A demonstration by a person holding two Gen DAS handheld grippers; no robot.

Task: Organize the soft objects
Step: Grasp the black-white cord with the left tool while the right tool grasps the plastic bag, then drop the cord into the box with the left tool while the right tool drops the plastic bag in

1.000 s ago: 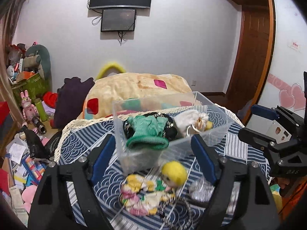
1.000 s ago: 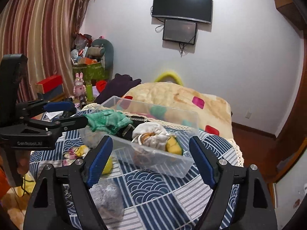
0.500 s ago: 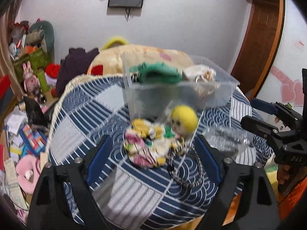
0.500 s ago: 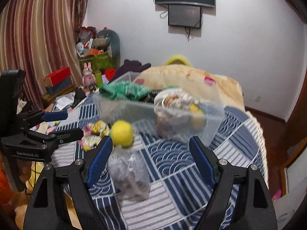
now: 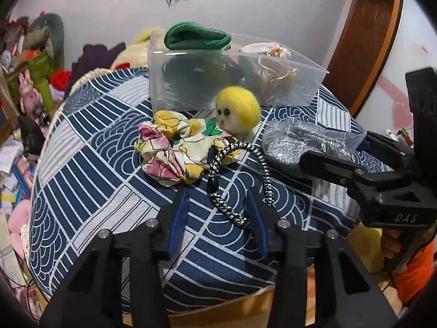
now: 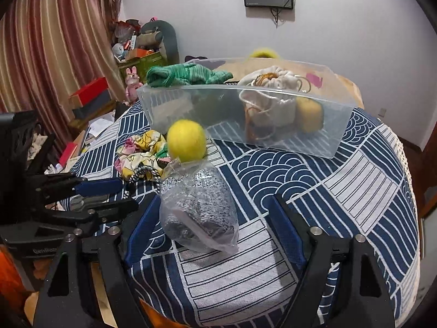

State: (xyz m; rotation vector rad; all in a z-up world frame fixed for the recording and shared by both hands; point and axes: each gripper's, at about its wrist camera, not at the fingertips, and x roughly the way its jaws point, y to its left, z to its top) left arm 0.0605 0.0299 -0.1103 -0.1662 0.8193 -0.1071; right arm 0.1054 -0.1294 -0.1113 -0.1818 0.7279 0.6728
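- The left gripper [image 5: 218, 205] hangs low over the near edge of the round table [image 5: 82, 164]. Its 2 blue-padded fingers [image 5: 177, 218] are spread apart, on either side of the near end of a black-and-white cord [image 5: 265, 169], and grip nothing.
- The right gripper [image 6: 213, 227] is also released. Its fingers [image 6: 284, 232] stand wide on either side of a clear bag of silver material [image 6: 196, 207] lying on the cloth. I cannot tell if the left pad touches the bag.
- A floral scrunchie [image 5: 177, 147] lies on the blue wave-pattern tablecloth [image 6: 327, 191], just ahead of the left gripper. The cord's far end rests against it.
- A yellow fuzzy ball with 2 black eyes [image 5: 237, 112] sits just behind the scrunchie, close to the front wall of the box.
- A clear plastic box [image 6: 273, 136] stands further back on the table. It holds a green knit piece [image 6: 185, 76] that sticks up above the rim at the left, a cream drawstring pouch [image 6: 270, 98] and a yellow soft thing [image 6: 308, 114] beside the pouch.
- The silver bag lies to the right of the cord and scrunchie, apart from the box.
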